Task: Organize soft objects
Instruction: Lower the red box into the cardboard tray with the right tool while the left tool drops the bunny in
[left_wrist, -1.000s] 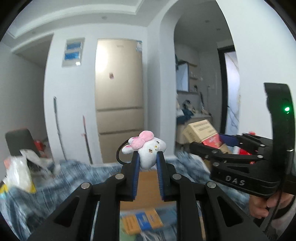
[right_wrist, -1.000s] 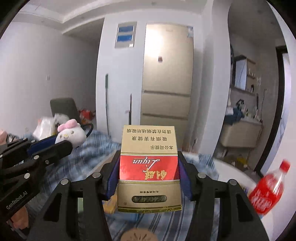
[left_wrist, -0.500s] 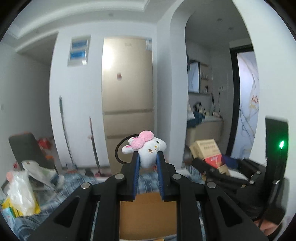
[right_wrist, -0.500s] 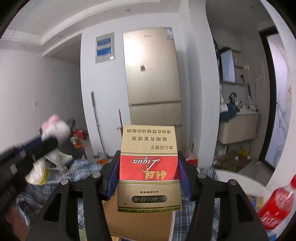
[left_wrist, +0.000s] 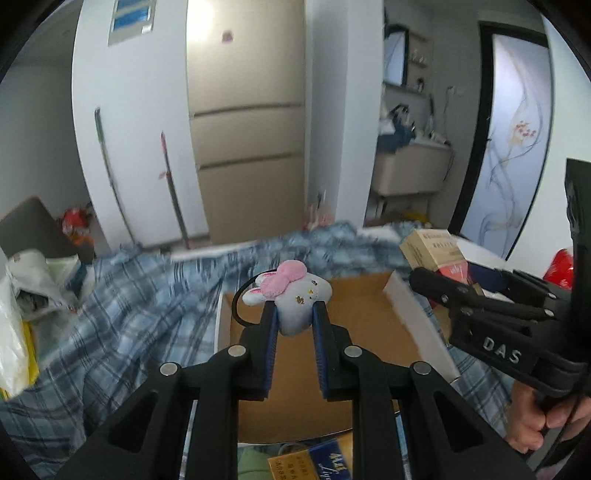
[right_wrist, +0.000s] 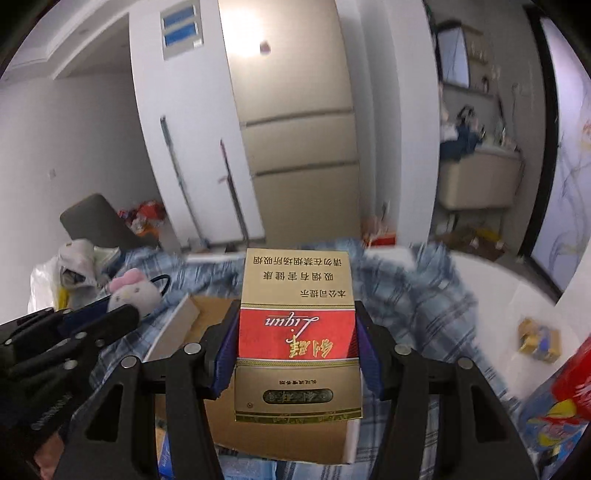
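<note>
The left gripper (left_wrist: 294, 325) clenches a small white plush toy with a pink bow (left_wrist: 291, 297) at its squashy, light body (easily deformed), above the open cardboard box (left_wrist: 369, 321); the right gripper (right_wrist: 297, 345) grips a stiff red-and-gold carton (right_wrist: 297, 332).

I'm in a lived-in home: a tall beige fridge (left_wrist: 247, 122) against the white wall, a mop (left_wrist: 110, 173) leaning beside it, a washbasin nook (left_wrist: 410, 170) behind, and a rumpled plaid blanket (left_wrist: 140, 306) below me.

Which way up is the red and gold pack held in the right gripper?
Upside down: the print on the red and gold pack reads inverted between the right gripper's fingers.
</note>
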